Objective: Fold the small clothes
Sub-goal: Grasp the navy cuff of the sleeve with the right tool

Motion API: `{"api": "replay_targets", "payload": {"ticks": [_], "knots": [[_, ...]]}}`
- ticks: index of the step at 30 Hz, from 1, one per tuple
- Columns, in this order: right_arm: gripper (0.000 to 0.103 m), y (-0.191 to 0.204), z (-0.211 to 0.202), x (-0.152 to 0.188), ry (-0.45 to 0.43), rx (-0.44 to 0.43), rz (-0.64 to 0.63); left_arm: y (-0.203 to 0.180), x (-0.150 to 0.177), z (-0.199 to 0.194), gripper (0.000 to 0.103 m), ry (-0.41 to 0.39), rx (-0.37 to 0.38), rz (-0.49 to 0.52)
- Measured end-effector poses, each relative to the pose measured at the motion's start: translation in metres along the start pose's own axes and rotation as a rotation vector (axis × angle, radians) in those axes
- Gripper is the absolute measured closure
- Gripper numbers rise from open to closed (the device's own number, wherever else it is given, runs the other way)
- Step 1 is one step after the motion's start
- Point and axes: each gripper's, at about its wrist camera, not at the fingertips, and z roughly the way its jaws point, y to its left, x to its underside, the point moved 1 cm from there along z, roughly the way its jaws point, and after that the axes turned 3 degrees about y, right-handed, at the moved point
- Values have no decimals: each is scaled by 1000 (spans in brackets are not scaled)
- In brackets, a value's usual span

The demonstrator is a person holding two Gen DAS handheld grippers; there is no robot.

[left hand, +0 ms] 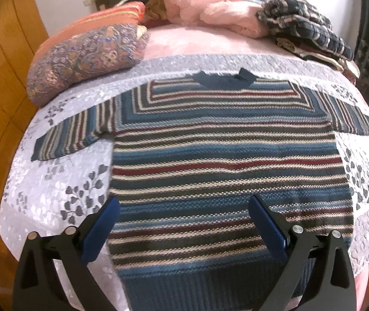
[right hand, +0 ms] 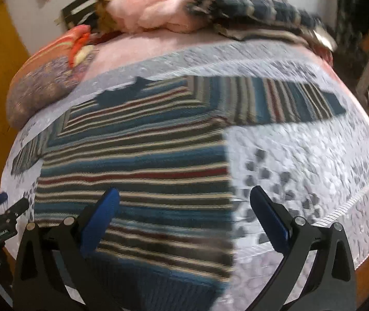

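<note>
The left gripper (left hand: 184, 207) was wide open, its blue fingers (left hand: 101, 229) spread apart. The right gripper (right hand: 184, 199) was also wide open, both pointing forward and down.

A striped knit sweater (left hand: 225, 160) in blue, cream and maroon lies flat, both sleeves spread outward.

A knitted short-sleeved sweater (left hand: 225, 160) carries horizontal stripes of teal blue, cream, dark grey and dark red, with a plain teal collar (left hand: 223, 79) and a teal ribbed hem. Its sleeve stripes run crosswise to the body's. The quilted bedspread (left hand: 62, 181) beneath is pale lilac-white with grey leaf sprigs. A rounded cushion (left hand: 80, 62) shows purple, orange and blue swirls beside orange stripes. A crumpled blanket (left hand: 210, 2) is pale pink; a folded cloth (left hand: 301, 20) is navy-and-cream plaid. Each gripper has black arms and blue pads (left hand: 101, 230).
</note>
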Motion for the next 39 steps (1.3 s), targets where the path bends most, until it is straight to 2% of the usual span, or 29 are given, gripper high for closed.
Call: {"api": "replay_targets", "payload": {"ticks": [5,7,9,12,16,20,23,24,25,29,30,32,34,35,37,39], "knots": [[3,-98,9,-39,41,-4,142,-23,-31,20,4,15,21,-22],[3,-145,14,-60,46,30,198,-37,-49,28,4,10,40,-32],[3,-198,24,-84,66,103,251,-54,-67,36,4,2,51,-31],[3,-264,41,-110,93,149,318,-75,-89,44,4,-19,48,-26],[3,-329,75,-128,143,91,418,-110,-118,58,4,-39,59,-26],[5,-366,110,-137,189,78,468,-132,-132,75,4,-20,82,-31],[16,-383,131,-140,208,55,508,-142,-137,83,4,-19,74,-21],[27,-388,140,-140,224,35,524,-146,-138,87,4,-17,72,-16],[32,-392,145,-142,232,29,539,-146,-138,90,4,-14,70,-14],[31,-401,157,-148,214,14,573,-149,-141,103,4,1,57,-15],[33,-403,158,-149,209,10,578,-150,-141,106,4,5,55,-17],[43,-404,160,-153,200,13,579,-149,-140,109,4,9,52,-19],[62,-407,158,-155,179,6,590,-147,-139,111,4,12,51,-21],[66,-408,160,-157,171,-6,597,-147,-139,111,4,13,51,-22],[85,-407,155,-159,141,-17,602,-145,-137,111,4,16,50,-21],[91,-402,144,-162,105,-12,588,-142,-136,111,4,15,46,-21]]}}
